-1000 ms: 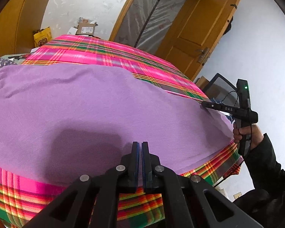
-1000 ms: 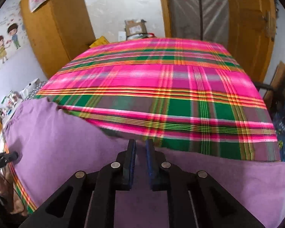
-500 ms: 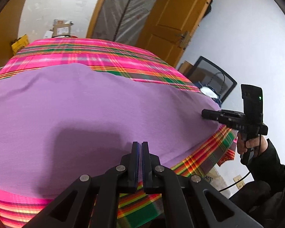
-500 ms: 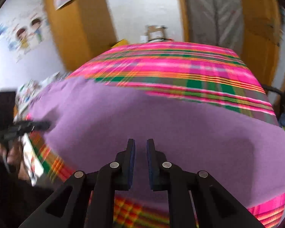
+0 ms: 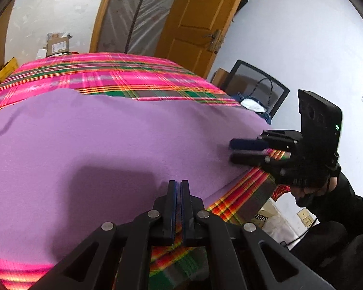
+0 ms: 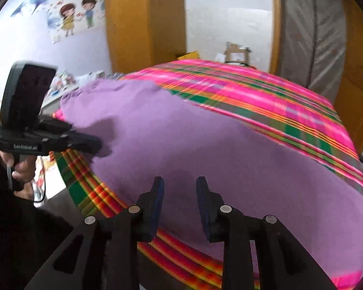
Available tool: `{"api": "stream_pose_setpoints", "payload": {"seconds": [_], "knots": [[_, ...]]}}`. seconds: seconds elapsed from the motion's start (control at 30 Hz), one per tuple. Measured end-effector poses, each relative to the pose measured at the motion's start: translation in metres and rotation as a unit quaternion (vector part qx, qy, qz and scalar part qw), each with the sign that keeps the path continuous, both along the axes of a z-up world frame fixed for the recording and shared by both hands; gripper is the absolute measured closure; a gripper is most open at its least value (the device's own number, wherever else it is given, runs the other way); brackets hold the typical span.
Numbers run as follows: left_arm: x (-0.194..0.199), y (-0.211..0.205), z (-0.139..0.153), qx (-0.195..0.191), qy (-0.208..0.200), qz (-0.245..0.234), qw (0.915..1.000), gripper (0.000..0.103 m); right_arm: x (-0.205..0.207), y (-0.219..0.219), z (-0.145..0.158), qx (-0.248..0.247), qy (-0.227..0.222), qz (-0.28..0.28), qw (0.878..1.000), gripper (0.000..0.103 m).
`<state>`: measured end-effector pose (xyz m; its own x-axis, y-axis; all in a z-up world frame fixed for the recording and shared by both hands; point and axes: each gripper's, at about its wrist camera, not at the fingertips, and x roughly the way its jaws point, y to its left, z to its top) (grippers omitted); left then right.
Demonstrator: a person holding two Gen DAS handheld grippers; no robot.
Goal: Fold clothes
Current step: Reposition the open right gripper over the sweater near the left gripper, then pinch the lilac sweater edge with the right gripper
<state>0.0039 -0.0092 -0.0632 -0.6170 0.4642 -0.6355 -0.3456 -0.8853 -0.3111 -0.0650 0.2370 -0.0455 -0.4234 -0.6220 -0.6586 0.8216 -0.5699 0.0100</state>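
Purple cloth: spread flat, filling centre and left of the left wrist frame, atop pink-green plaid bedcover; near edge along lower centre. Left gripper: lower centre, fingers pressed together, nothing seen between them, just above cloth's near edge. Right gripper: lower centre of the right wrist frame, fingers parted, empty, over cloth's near edge. Wooden door: upper right. Cartoon wall stickers: upper left.
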Motion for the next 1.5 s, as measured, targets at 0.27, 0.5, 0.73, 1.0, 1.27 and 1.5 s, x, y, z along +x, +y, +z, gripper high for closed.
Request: {"api": "stream_pose_setpoints", "payload": {"seconds": [0.27, 0.5, 0.73, 1.0, 1.27, 1.5], "knots": [[0.004, 0.014, -0.005, -0.013, 0.007, -0.021, 0.9997, 0.101, 0.018, 0.0, -0.007, 0.008, 0.024, 0.027, 0.999, 0.074], [0.003, 0.02, -0.004, -0.014, 0.006, -0.029, 0.9995, 0.101, 0.018, -0.004, 0.003, -0.003, 0.026, 0.028, 0.999, 0.073], [0.007, 0.024, -0.003, -0.018, 0.01, -0.039, 0.999, 0.101, 0.026, -0.025, -0.004, 0.012, 0.02, 0.074, 0.997, 0.073], [0.016, -0.015, 0.009, -0.014, 0.024, 0.021, 0.9994, 0.101, 0.008, -0.024, 0.012, -0.035, -0.016, 0.058, 0.998, 0.073], [0.023, -0.103, 0.0, -0.006, 0.002, 0.172, 0.9851, 0.101, -0.01, -0.054, 0.036, -0.065, -0.026, 0.067, 0.995, 0.072], [0.05, -0.157, 0.002, -0.006, 0.007, 0.252, 0.9677, 0.101, -0.031, -0.108, 0.066, -0.052, -0.008, 0.088, 0.995, 0.065]]}}
